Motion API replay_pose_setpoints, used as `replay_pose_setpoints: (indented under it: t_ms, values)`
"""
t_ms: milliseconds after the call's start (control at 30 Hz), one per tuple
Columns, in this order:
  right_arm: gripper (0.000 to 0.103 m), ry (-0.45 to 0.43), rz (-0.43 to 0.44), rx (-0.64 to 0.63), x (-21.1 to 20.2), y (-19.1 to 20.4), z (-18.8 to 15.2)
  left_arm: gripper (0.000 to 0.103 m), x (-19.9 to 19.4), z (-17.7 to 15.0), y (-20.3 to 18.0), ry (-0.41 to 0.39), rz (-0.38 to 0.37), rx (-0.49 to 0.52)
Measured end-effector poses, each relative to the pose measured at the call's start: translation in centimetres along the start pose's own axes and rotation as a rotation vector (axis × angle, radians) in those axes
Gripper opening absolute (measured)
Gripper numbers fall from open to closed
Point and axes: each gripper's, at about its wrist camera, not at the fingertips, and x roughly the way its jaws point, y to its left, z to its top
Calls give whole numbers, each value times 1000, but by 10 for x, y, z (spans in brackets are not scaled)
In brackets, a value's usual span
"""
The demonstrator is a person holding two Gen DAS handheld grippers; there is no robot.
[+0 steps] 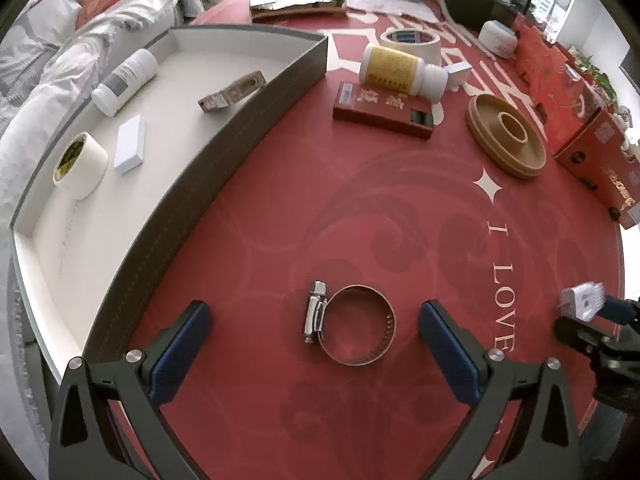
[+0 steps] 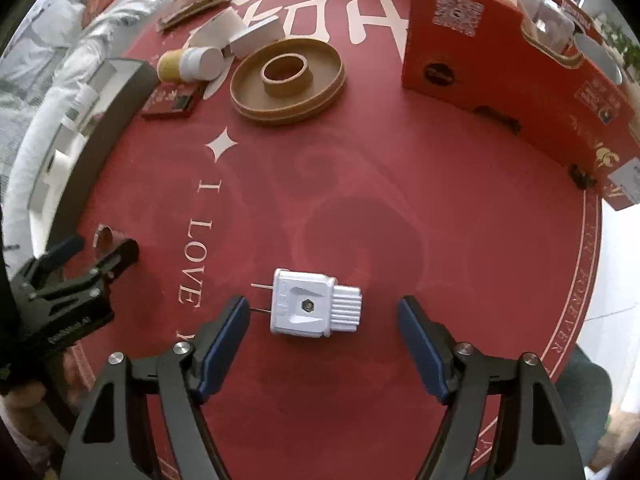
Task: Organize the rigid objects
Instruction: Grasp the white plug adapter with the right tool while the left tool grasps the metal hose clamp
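A metal hose clamp (image 1: 349,325) lies on the red tablecloth between the open fingers of my left gripper (image 1: 315,320). A white two-pin plug (image 2: 313,307) lies on the cloth between the open fingers of my right gripper (image 2: 323,312). Neither gripper touches its object. The grey tray (image 1: 248,120) with a white inside stands to the left and holds a tape roll (image 1: 80,164), a white block (image 1: 130,145), a white bottle (image 1: 124,80) and a small grey-brown box (image 1: 233,92). The left gripper also shows in the right wrist view (image 2: 102,246).
On the cloth farther back lie a yellow-labelled bottle (image 1: 400,70), a flat red box (image 1: 384,110), a tape roll (image 1: 410,42) and a tan wooden ring dish (image 1: 505,134). A red carton (image 2: 500,64) stands at the right. A sofa with white covers lies beyond the tray.
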Motion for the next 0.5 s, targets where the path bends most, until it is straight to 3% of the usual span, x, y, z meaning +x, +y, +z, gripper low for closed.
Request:
replay_pose_setpoints:
  t_ms: [33,67,133,200,233,400,500]
  values:
    - [59,-3,-36,-15,0,2,2,99,-1,1,-2,6,-3,2]
    - [54,-15,-30,-33,-1,3,1,93,-3,0,-5,3,-7,16]
    - [54,-7,-31,-34,1,7,2,76,-10,-2,-12,-12,-22,53]
    - [51,-6,-19,-12,0,5,0,46,-15,-5,-14,-22,-27,62]
    - [45,-10,-14,0,-2,1,-1,44,-16,-6,-13,-17,-31,53]
    - [45,8,58,72,-7,-19,-17,44,-25,-16,-2,35,-107,-26]
    - [45,-16,112,112,-14,-29,-28,44,-40,-27,2,27,-135,-57]
